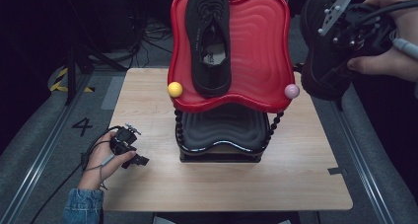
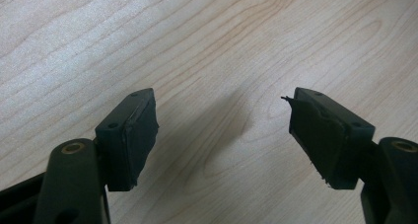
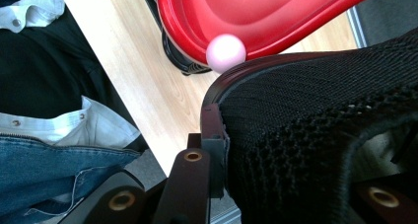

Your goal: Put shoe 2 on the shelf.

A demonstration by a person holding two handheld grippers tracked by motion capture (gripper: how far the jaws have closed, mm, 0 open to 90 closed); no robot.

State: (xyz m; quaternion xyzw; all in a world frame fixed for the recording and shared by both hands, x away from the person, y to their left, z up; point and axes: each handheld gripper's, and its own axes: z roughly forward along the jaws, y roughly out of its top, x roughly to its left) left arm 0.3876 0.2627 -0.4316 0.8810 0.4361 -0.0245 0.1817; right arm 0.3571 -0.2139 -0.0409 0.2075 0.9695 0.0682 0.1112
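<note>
Shoe [image 3: 315, 135] in your right gripper [image 1: 345, 34] is the item in hand: black knit, held up in the air off the right edge of the table [image 1: 148, 135], beside the red tray [image 1: 261, 46]. Going left to right in the high view: your left hand [image 1: 106, 157] rests near the table's left front, holding the left gripper [image 1: 132, 152] low over the wood. In the left gripper view its jaws stand well apart with nothing between them, bare wood grain beneath. At centre stands a two-tier rack: a black tray [image 1: 222, 130] below, the red tray above, joined by beaded black posts [image 1: 178, 123]. A second black shoe [image 1: 209, 41] lies on the left part of the red tray, sole down, opening up, running front to back. A yellow ball [image 1: 175, 89] caps the red tray's front left corner, a pink ball [image 1: 292, 91] the front right. At far right, your right hand [image 1: 389, 36] carries the right gripper; in the right gripper view its jaws are clamped on the knit shoe, one pad [image 3: 217, 135] pressed against the shoe's side, the pink ball just beyond the shoe's rim.
</note>
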